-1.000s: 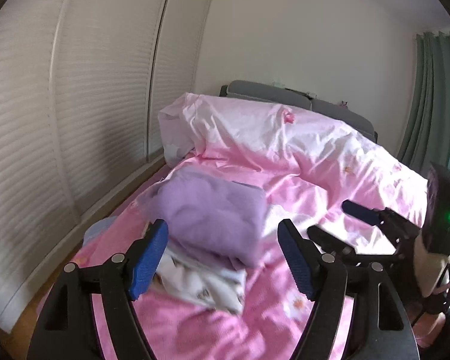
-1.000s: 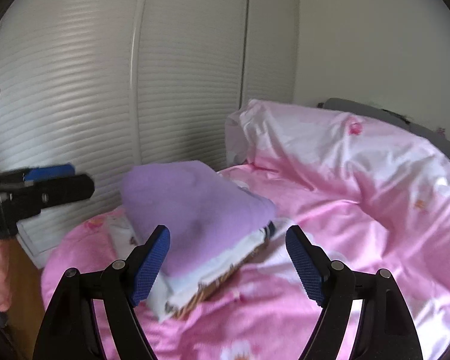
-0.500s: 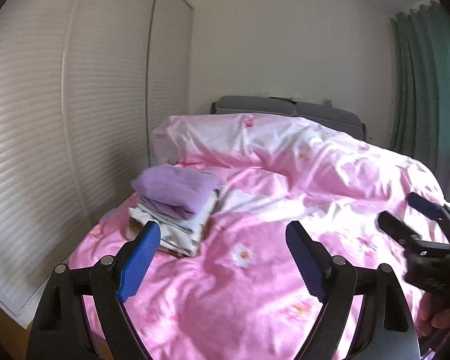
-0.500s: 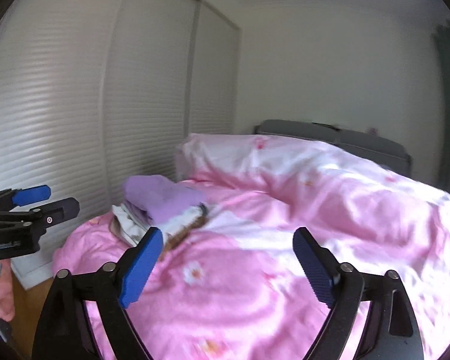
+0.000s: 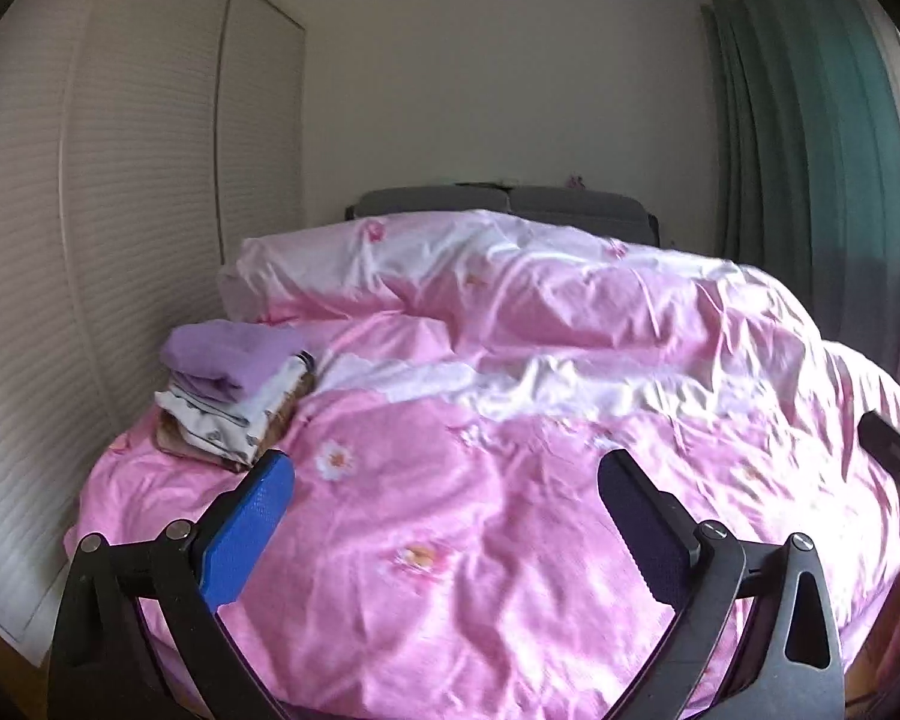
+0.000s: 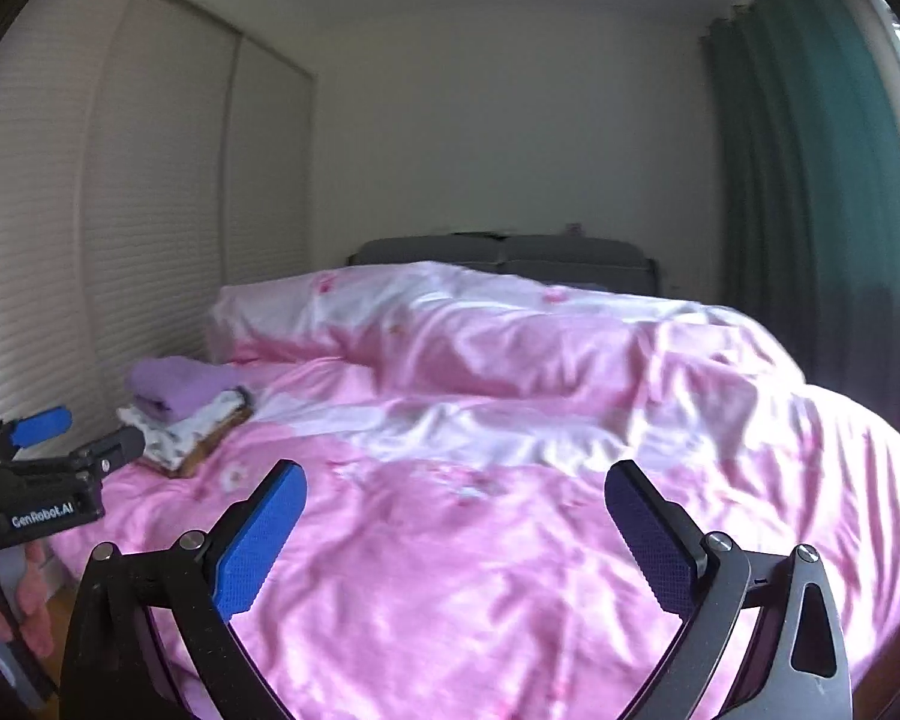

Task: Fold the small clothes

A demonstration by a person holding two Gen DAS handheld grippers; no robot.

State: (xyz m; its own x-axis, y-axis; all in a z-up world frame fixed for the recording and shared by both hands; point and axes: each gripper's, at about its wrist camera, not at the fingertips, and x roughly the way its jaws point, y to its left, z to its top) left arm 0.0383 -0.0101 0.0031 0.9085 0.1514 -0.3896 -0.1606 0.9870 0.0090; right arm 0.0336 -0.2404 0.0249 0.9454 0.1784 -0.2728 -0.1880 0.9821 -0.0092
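A stack of folded small clothes (image 5: pixel 234 396) lies at the left edge of the pink bed, with a purple garment (image 5: pixel 228 354) on top of white patterned ones. It also shows in the right wrist view (image 6: pixel 186 414). My left gripper (image 5: pixel 444 516) is open and empty, held back over the foot of the bed, well short of the stack. My right gripper (image 6: pixel 456 528) is open and empty over the pink duvet. The left gripper also shows in the right wrist view (image 6: pixel 60 438), near the stack's front.
A rumpled pink flowered duvet (image 5: pixel 510 420) covers the bed, bunched high toward the grey headboard (image 5: pixel 498 204). White slatted wardrobe doors (image 5: pixel 90 240) line the left side. A green curtain (image 5: pixel 810 150) hangs at the right.
Both grippers have pulled back from close to the stack to the foot of the bed. The stack now looks small and far on the left. Both stay open.
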